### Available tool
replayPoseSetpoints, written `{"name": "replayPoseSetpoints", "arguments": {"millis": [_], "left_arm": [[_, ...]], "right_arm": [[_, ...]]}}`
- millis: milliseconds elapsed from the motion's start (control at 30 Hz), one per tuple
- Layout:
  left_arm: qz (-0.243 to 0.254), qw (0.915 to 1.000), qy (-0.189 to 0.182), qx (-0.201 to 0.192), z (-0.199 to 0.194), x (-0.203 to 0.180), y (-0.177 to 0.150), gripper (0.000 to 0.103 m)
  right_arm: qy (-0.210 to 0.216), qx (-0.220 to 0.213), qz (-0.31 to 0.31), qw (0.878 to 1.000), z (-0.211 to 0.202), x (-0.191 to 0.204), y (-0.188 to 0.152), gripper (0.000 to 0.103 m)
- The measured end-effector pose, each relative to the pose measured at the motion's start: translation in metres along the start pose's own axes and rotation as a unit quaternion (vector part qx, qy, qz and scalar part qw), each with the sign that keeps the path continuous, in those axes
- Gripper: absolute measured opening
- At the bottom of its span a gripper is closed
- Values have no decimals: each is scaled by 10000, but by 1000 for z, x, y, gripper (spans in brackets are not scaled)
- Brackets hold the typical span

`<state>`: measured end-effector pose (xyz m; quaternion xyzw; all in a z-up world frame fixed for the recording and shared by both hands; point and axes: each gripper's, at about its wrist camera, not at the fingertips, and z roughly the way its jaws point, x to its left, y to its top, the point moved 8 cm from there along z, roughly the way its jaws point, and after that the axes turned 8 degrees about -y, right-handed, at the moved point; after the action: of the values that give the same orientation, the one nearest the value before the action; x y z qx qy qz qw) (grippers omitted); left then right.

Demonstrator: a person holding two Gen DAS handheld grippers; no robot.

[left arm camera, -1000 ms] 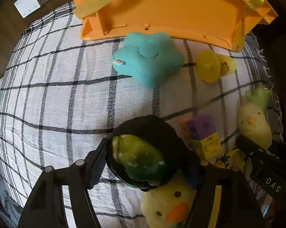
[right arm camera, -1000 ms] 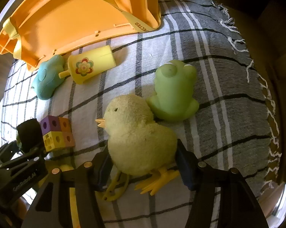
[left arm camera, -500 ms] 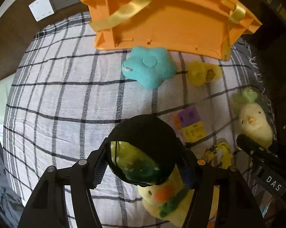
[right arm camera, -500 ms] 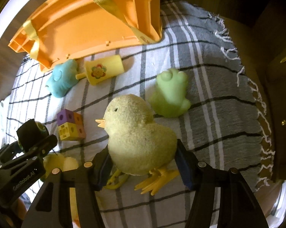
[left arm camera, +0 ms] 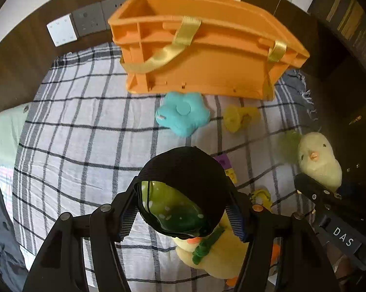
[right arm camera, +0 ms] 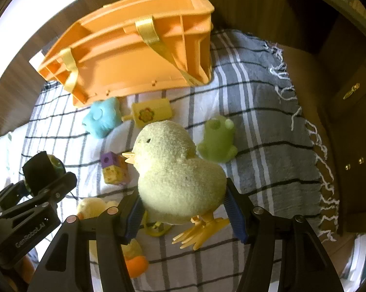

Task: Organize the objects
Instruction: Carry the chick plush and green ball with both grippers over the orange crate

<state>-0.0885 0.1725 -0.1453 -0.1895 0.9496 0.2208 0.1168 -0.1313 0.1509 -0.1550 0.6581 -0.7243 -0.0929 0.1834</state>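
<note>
My left gripper [left arm camera: 183, 209] is shut on a round black toy with a glossy green face [left arm camera: 180, 194], held above the checked blanket. My right gripper [right arm camera: 183, 209] is shut on a pale yellow plush chick [right arm camera: 175, 177], also lifted; the left wrist view shows the same chick [left arm camera: 319, 160] at the right. An orange crate [left arm camera: 207, 68] with yellow ribbon handles stands at the back. In front of it lie a teal star plush [left arm camera: 183, 114] and a yellow popsicle toy [right arm camera: 151, 114]. A green frog [right arm camera: 217, 141], stacked cubes [right arm camera: 113, 168] and a yellow duck plush [left arm camera: 214, 253] lie below.
The checked blanket [left arm camera: 85, 133] has a fringed edge on the right beside a dark wooden cabinet [right arm camera: 348, 121]. Wall sockets [left arm camera: 85, 22] sit behind the crate at the left. A small yellow ring toy [left arm camera: 260, 197] lies near the duck.
Both grippers have risen with their toys still held. The blanket and toys look smaller, and the crate's open top has come into view.
</note>
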Motion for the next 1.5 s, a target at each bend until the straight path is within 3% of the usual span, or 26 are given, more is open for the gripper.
{"name": "replayPoseSetpoints", "arguments": {"millis": [1000, 1500], "left_arm": [[236, 9960, -337, -799, -59, 1, 66, 64], [386, 9943, -437, -894, -65, 4, 91, 64]], "right_arm": [[199, -923, 269, 9952, -65, 18, 67, 60], [167, -1288, 383, 9908, -88, 28, 98, 60]]}}
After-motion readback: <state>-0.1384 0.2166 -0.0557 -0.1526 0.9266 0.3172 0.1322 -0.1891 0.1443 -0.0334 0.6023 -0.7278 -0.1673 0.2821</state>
